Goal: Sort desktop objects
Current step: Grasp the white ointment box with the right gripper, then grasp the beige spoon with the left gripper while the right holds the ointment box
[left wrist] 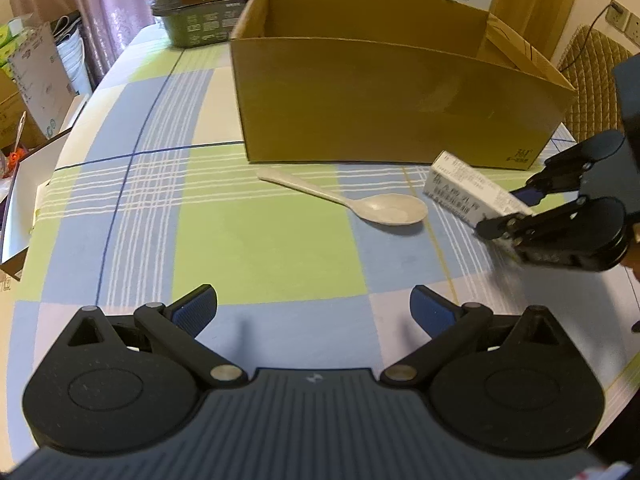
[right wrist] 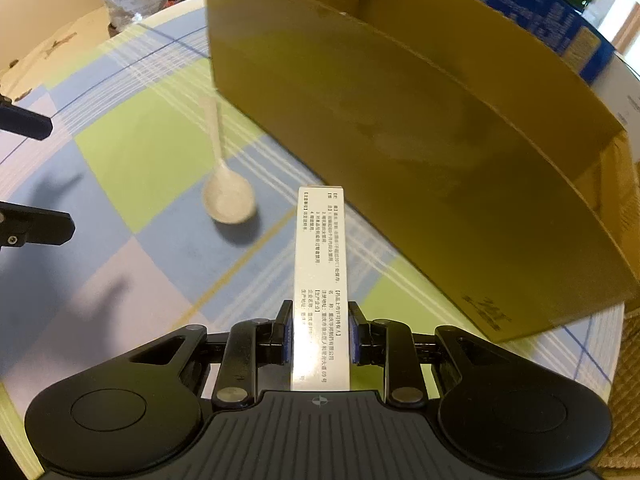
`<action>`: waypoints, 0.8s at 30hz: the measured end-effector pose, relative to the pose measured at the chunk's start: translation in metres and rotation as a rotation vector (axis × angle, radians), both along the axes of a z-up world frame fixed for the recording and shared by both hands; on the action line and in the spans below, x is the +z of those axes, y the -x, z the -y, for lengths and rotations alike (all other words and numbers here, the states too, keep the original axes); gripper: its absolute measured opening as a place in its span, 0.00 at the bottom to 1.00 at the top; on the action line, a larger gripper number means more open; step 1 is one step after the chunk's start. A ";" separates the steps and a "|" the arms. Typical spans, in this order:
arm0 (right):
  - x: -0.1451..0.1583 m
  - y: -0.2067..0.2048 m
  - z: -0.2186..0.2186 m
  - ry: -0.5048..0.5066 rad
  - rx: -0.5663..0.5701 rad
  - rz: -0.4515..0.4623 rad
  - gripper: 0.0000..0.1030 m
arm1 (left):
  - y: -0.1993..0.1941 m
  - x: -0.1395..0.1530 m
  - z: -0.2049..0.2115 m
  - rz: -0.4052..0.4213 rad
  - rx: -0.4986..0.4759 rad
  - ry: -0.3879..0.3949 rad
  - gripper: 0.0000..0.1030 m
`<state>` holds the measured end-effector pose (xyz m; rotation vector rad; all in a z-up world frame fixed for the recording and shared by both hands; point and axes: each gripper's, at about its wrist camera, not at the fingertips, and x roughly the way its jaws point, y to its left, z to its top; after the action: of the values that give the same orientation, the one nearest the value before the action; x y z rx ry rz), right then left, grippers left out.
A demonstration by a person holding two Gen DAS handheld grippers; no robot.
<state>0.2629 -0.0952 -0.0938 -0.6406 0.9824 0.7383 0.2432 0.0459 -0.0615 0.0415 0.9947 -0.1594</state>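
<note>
My right gripper [right wrist: 320, 320] is shut on a long white medicine box [right wrist: 320, 264] with printed text, held just above the tablecloth in front of the cardboard box [right wrist: 420, 140]. The left wrist view shows the same medicine box [left wrist: 460, 188] in the right gripper [left wrist: 516, 208] at the right edge. A pale plastic spoon [left wrist: 376, 206] lies on the cloth before the open cardboard box [left wrist: 380, 104], bowl toward the right; it also shows as the spoon [right wrist: 228, 196] left of the held box. My left gripper [left wrist: 314, 304] is open over the near cloth, holding nothing.
The round table carries a checked blue, green and white cloth [left wrist: 260, 240]. Packaged goods [left wrist: 200, 4] stand behind the cardboard box. Open cartons [left wrist: 36, 80] sit off the table's left edge. A quilted chair back [left wrist: 588, 76] stands at the right.
</note>
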 end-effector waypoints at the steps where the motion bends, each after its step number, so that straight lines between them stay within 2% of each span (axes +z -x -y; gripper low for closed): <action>1: 0.000 0.005 -0.006 0.002 0.012 -0.003 0.22 | 0.001 0.001 -0.003 0.002 0.004 0.001 0.98; 4: 0.002 0.023 -0.016 -0.036 0.073 -0.034 0.22 | 0.005 0.003 -0.011 0.005 0.025 0.006 0.98; 8: 0.007 0.057 -0.024 -0.102 0.203 -0.128 0.22 | 0.010 0.002 -0.018 0.002 0.047 0.015 0.98; 10: 0.009 0.065 -0.022 -0.111 0.213 -0.132 0.22 | 0.013 0.002 -0.019 0.003 0.051 0.022 0.98; 18: 0.012 0.044 0.004 -0.152 0.027 -0.106 0.22 | 0.009 -0.007 -0.016 0.024 0.073 0.042 0.95; 24: 0.015 0.036 0.024 -0.220 -0.091 -0.066 0.22 | 0.006 -0.021 -0.005 0.088 0.095 0.021 0.78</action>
<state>0.2270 -0.1194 -0.0790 -0.3799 0.9680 0.7773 0.2370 0.0513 -0.0828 -0.0183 0.9054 -0.0802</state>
